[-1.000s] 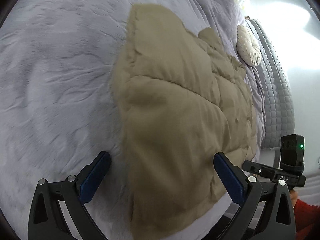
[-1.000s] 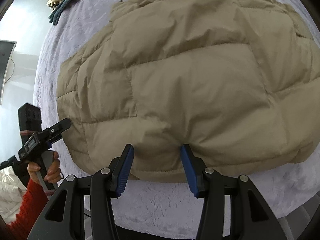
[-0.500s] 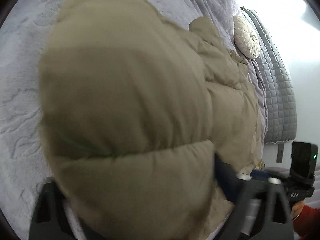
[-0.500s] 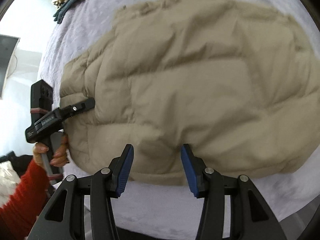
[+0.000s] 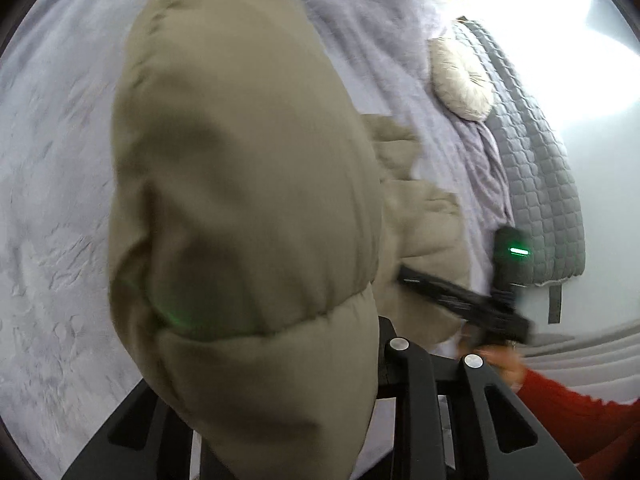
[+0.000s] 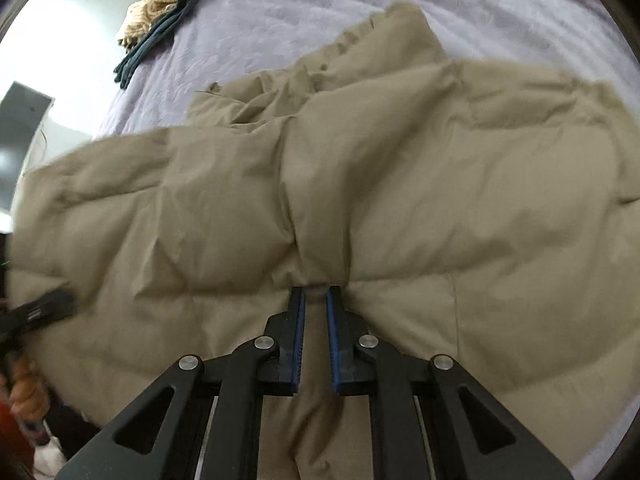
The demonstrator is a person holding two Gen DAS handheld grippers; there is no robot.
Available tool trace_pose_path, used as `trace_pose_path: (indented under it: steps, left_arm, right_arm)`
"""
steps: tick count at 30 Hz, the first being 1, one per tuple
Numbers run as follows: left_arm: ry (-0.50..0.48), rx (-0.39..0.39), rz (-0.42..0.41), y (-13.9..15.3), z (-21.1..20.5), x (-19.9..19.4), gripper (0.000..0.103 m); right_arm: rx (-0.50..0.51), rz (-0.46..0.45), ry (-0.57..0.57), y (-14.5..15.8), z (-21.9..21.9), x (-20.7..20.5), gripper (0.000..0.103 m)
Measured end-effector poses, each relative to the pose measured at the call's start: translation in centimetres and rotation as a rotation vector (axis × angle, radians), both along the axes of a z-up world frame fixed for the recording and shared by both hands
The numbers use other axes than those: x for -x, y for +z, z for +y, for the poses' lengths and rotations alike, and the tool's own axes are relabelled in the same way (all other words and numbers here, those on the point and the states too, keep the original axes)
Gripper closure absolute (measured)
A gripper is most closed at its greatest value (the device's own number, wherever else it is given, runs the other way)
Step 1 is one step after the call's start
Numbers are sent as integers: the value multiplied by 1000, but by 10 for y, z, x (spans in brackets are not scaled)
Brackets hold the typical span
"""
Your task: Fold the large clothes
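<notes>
A beige quilted jacket (image 6: 400, 200) is spread on a bed covered with a lilac bedspread (image 6: 300, 20). The right gripper (image 6: 316, 292) is pointed forward and low over the near edge of the jacket, and its two blue-padded fingers (image 6: 298, 340) are closed tightly on a pinch of the fabric, which is gathered into a fold between them. In the left wrist view, a thick puffed part of the jacket (image 5: 240, 200) is raised directly in front of the camera and covers the fingers of the left gripper (image 5: 280, 360); only the black frame is seen, so it cannot be told whether the jaws are together or apart. The hand (image 5: 500, 360) that carries the right gripper is seen there at the right, in a red sleeve (image 5: 580, 412). A round cream cushion (image 5: 460, 80) is laid near a grey quilted headboard (image 5: 540, 180). At the far corner of the bed, some folded clothes (image 6: 160, 28) are placed.
</notes>
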State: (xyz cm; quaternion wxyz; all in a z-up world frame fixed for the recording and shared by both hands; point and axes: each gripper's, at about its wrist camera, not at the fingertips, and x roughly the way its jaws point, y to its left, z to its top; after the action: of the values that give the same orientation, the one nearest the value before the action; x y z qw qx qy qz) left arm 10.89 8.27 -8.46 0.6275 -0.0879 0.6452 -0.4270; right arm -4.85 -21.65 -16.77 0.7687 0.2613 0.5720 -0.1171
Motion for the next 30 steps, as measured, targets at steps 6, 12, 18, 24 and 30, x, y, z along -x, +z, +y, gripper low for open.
trace_pose_path:
  steps: [6, 12, 18, 24, 30]
  left_arm:
    - [-104, -10, -76, 67, -74, 36, 72]
    - [-209, -82, -96, 84, -169, 71, 72]
    - [-258, -114, -58, 77, -228, 83, 72]
    - [-339, -164, -13, 36, -284, 106, 63]
    - [-365, -108, 90, 2, -309, 117, 28]
  right_arm:
    - [-128, -35, -62, -22, -22, 8, 91]
    - [-244, -56, -116, -29, -47, 19, 95]
    - [-250, -144, -233, 17, -98, 78, 94]
    - [-193, -161, -364, 50, -140, 155, 94]
    - [-204, -128, -389, 59, -133, 204, 69]
